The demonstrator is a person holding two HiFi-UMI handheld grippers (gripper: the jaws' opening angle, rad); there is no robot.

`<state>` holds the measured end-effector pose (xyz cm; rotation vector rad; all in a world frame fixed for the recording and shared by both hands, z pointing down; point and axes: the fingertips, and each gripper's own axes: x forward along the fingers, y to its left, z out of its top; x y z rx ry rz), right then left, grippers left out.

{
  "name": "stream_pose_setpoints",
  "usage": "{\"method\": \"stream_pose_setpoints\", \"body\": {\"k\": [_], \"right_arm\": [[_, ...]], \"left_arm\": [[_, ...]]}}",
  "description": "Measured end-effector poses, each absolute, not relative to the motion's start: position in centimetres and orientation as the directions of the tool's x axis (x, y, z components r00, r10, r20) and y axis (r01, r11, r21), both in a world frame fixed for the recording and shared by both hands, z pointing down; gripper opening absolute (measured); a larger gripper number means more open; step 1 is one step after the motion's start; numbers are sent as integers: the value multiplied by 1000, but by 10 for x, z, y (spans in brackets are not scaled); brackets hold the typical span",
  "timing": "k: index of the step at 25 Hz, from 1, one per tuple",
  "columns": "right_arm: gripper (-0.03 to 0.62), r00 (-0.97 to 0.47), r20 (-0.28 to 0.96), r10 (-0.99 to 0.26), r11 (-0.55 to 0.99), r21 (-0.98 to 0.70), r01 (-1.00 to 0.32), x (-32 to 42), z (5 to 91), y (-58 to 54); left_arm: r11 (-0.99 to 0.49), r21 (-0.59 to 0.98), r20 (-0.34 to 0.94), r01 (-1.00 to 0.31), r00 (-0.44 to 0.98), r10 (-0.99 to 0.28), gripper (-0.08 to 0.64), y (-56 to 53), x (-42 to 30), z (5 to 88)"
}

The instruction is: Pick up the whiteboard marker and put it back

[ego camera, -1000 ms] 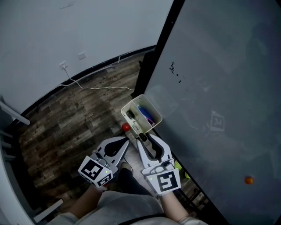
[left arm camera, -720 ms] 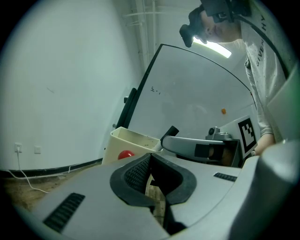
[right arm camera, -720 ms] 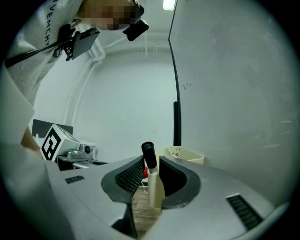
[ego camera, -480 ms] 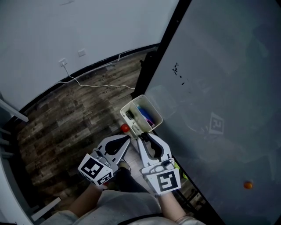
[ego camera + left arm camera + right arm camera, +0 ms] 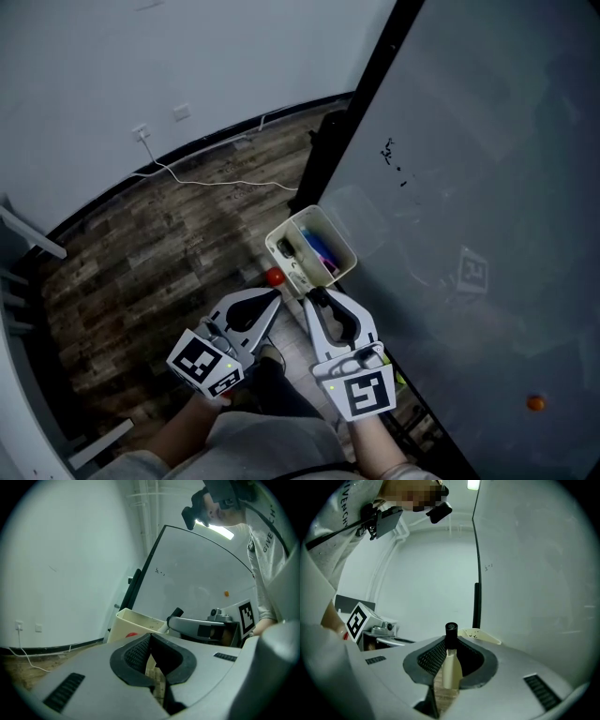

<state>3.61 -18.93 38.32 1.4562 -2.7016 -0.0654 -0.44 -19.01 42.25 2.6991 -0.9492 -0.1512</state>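
Gripping the white-bodied, black-capped whiteboard marker (image 5: pixel 451 667), the right gripper (image 5: pixel 450 641) has its two black pads closed on the white barrel. The cap stands up just past the jaw tips, and the marker runs roughly along the jaws. In the head view, this gripper (image 5: pixel 311 296) points its tips at the near corner of the cream plastic bin (image 5: pixel 330 223), almost touching its rim. The right gripper view shows the bin's rim (image 5: pixel 480 634) just beyond the cap. In the left gripper view, the marker's cap (image 5: pixel 177 613) pokes out by the bin's wall (image 5: pixel 123 623).

The left gripper (image 5: pixel 150 637) holds nothing, and its pads meet at the tips. It lies just beside the right one, to the left of it (image 5: pixel 272 300), angled toward the same corner of the bin.

The bin hangs on the large grey whiteboard (image 5: pixel 469 141), near the board's black-framed left edge. Blue and purple pen-like pieces (image 5: pixel 319 246) lie inside it along with something dark. A small red round thing (image 5: pixel 274 277) sits at the bin's lower left side, between the bin and the left gripper's tips. A small orange dot (image 5: pixel 535 403) sits on the board, far toward its lower right. Below is a wood-plank floor (image 5: pixel 141 253), with a white cable (image 5: pixel 202 185) trailing across it.
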Motion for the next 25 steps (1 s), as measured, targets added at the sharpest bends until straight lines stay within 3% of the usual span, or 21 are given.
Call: {"method": "stream_pose_setpoints", "body": {"k": [25], "right_arm": [[75,-525,6,-851,523,85,-848,43,367,-182]], "left_arm": [[-754,283,-15,-593,783,-622,15,-183,-2,413]]}}
